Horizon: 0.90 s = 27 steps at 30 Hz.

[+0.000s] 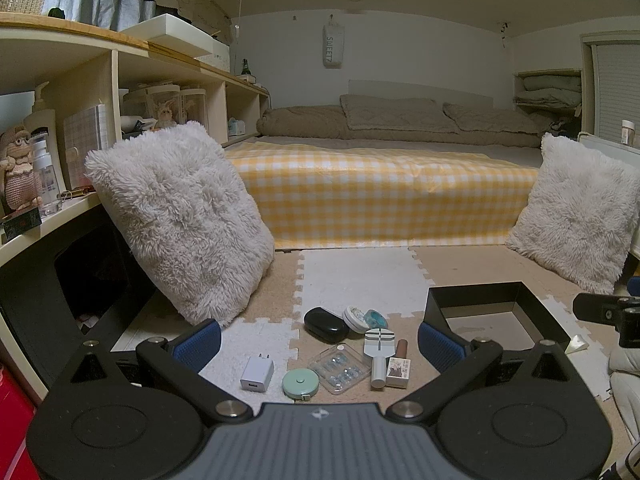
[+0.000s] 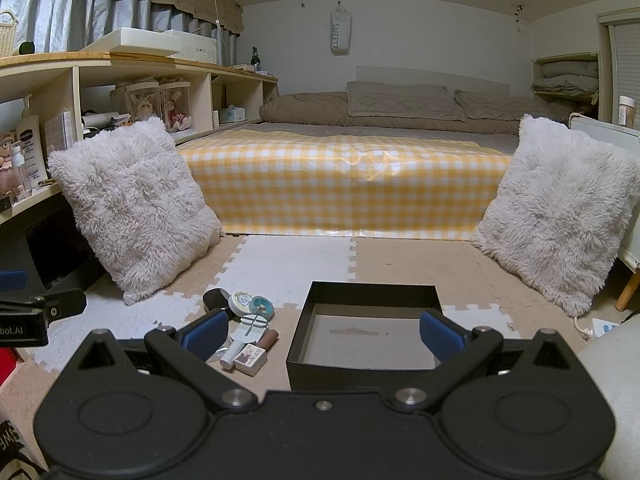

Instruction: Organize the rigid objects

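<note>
Small rigid objects lie on the foam floor mat: a white charger, a mint tape measure, a clear pill case, a black oval case, a round white tin, a teal tape roll, a white tool and a small printed box. A black open box stands empty to their right; it also shows in the left wrist view. My left gripper is open above the objects. My right gripper is open over the box's front.
Two fluffy white pillows lean at either side. A bed with a yellow checked cover lies behind. A shelf unit with bottles and dolls runs along the left.
</note>
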{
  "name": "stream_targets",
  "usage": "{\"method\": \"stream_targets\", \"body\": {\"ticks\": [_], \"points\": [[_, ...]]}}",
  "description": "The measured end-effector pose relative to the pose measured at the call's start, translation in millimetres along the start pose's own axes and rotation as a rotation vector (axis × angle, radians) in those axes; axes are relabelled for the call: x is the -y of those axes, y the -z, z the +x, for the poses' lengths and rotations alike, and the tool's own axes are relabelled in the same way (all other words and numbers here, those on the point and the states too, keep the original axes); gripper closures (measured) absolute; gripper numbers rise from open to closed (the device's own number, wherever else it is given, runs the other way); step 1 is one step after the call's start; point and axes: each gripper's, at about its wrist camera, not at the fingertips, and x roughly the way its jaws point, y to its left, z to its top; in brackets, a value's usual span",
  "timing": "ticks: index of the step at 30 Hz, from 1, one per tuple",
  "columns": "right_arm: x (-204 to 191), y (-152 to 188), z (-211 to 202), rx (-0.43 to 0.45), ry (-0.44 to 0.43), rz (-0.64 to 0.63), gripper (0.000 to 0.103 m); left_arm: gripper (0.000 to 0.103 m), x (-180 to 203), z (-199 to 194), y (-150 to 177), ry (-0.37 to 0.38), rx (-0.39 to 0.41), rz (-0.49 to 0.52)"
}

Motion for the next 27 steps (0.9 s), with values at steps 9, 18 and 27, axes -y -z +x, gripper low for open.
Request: {"method": "stream_targets", "body": {"ticks": [9, 18, 27], "points": [[-0.4, 0.3, 0.3, 0.0, 0.0, -0.001, 0.0, 0.0, -0.3, -0.2, -0.2, 0.0, 0.0, 0.001], [-0.5, -0.1, 0.5, 0.0, 0.0, -0.001, 0.0, 0.0, 0.0, 0.0, -0.2, -0.001, -0.001, 0.001], [-2.8, -2.0, -1.2, 0.0, 0.0, -0.001, 0.0, 0.0, 0.7, -0.8, -1.0, -0.009, 0.001, 0.001]]}}
